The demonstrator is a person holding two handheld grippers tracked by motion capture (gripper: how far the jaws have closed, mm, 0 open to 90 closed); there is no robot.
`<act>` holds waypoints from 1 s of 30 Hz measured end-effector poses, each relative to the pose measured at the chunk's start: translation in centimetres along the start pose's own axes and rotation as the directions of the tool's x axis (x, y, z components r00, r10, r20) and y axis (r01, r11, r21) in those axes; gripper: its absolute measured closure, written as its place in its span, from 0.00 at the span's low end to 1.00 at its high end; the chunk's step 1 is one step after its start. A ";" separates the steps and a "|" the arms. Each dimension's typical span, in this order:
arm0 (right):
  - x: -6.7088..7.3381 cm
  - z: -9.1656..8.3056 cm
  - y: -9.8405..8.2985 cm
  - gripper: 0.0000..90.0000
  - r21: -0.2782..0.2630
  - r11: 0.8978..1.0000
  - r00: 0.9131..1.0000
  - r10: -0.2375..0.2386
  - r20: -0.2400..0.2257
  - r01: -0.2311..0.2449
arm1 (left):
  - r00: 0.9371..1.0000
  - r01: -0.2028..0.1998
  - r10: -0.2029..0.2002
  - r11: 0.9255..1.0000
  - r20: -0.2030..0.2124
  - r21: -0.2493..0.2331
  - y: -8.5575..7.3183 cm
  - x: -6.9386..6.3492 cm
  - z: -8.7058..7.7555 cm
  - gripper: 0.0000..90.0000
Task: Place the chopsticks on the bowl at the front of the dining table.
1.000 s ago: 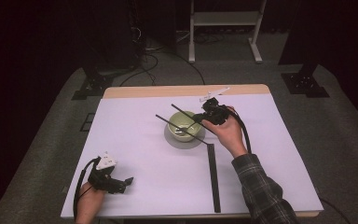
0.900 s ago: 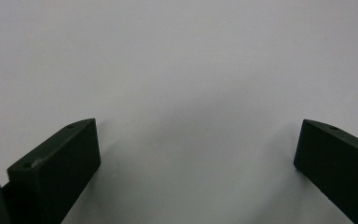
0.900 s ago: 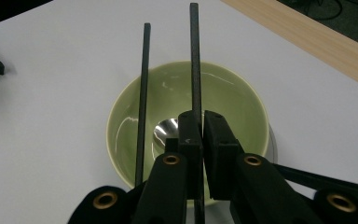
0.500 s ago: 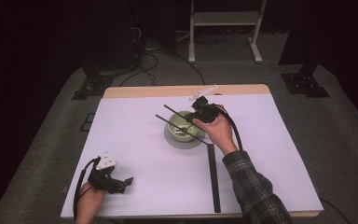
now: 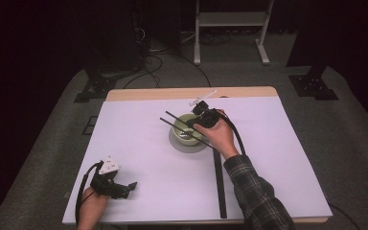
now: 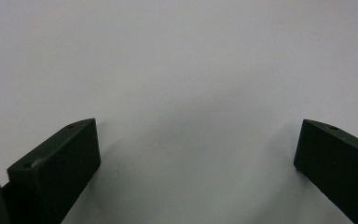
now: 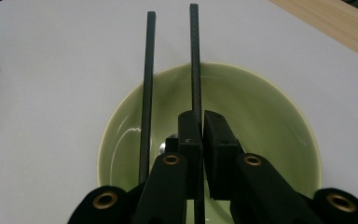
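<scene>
— Chopsticks (image 7: 194,60), two black ones, out over the green bowl (image 5: 188,129). The right gripper (image 5: 202,116) has its jaws pressed together on one stick; the second lies just to its left, and whether that one is also caught lower down I can't tell from here.

— Where does the bowl stand?

— Near the middle of the white mat (image 5: 139,143), a bit toward the far side, on a grey saucer (image 5: 182,145). Something shiny and metal lies in the bottom of it, mostly hidden behind the jaws. The sticks reach past the bowl's left rim and hang above bare mat.

— Anything crowding that hand?

— A black strip (image 5: 219,184) runs from just near the bowl down to the near edge of the mat, right beside the person's plaid sleeve (image 5: 256,191). The gripper's cable loops over the wrist. A pale thin piece sticks out from the gripper toward the far wooden table edge (image 5: 148,94), which shows bare beyond the mat.

— And the other one?

— Left gripper (image 5: 124,188) sits at the near left corner, jaws spread wide over plain mat, nothing between them. It is well apart from the bowl.

— Room to move?

— Plenty. The mat's left half and its far right are open. Beyond the table, on the grey floor, stand a white frame (image 5: 230,28) and dark stand feet (image 5: 314,86), with cables lying at the far left.
</scene>
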State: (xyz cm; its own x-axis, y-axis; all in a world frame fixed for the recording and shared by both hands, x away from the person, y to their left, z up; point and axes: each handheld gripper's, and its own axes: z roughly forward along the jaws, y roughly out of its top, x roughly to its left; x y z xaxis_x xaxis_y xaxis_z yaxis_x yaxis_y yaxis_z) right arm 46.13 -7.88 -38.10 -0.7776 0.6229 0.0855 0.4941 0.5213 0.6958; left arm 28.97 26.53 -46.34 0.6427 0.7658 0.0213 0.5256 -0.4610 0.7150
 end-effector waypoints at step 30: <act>-0.7 -4.2 -2.1 1.00 -0.072 0.997 0.999 -0.004 0.031 0.006 | 1.000 0.001 -0.001 1.000 0.000 -0.001 0.0 0.0 0.0 0.00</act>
State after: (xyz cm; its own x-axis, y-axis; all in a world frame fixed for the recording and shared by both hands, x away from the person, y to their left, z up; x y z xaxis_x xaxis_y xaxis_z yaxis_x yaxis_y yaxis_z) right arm 44.03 -11.88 -36.68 -0.7671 0.6388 0.0600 0.4596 0.4818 0.7461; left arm 28.97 26.53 -46.34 0.6421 0.7663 0.0208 0.5255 -0.4598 0.7158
